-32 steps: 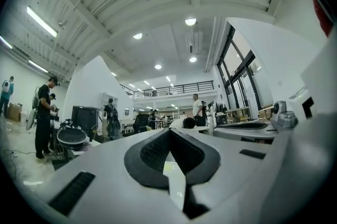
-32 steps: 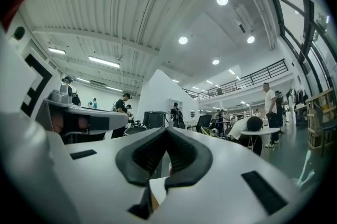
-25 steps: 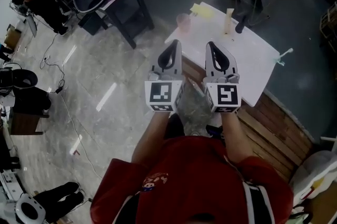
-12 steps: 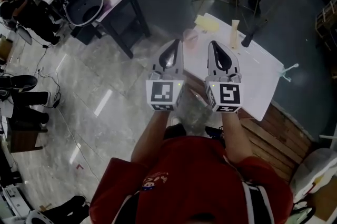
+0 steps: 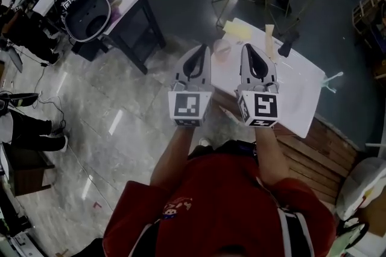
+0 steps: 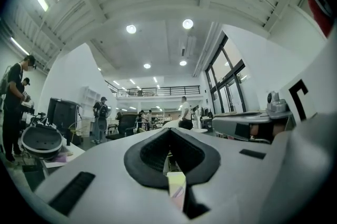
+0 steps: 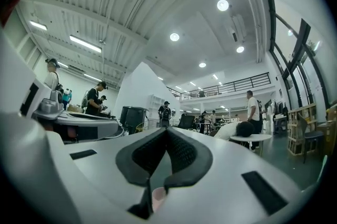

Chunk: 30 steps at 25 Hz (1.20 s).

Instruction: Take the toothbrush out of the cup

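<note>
Cup, pink and see-through, stands on the white counter, close to the near edge. It is too small to tell if a toothbrush is in it. In the head view the left gripper shows just left of the cup and the right gripper just right of it, side by side. The fingers of both are closed, tip to tip, with nothing in them. A yellow pad lies just behind the cup. A tall pale bottle stands behind the cup, to its right.
</note>
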Available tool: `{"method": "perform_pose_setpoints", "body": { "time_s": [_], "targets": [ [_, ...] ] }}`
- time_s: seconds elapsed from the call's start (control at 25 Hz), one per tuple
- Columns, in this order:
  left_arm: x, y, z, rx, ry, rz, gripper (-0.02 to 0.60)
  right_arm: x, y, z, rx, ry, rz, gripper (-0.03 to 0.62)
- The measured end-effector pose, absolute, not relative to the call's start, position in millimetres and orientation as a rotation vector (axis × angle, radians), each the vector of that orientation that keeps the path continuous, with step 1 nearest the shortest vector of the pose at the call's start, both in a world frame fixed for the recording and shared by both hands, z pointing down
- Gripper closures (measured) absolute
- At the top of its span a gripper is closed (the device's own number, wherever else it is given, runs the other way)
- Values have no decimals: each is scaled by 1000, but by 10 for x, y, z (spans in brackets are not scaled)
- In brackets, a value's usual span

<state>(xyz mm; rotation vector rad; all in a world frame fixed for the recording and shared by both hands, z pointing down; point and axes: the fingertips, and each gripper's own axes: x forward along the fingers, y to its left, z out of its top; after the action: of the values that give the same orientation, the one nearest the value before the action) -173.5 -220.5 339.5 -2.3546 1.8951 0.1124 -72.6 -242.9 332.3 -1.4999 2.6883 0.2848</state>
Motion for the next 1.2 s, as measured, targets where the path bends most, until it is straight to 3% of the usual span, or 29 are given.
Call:
{"method": "perform_pose_setpoints", "body": {
  "time_s": [0.44,1.2],
  "targets": [
    [-1619,-2572,3460,-2441,1811,145,552,-594,-2730,3343,-1600,2630,272,568],
    [-1179,-3216,4329,-2524,1717,-113,546,-329,-3456,3542,-1609,2629,193,566]
  ]
}}
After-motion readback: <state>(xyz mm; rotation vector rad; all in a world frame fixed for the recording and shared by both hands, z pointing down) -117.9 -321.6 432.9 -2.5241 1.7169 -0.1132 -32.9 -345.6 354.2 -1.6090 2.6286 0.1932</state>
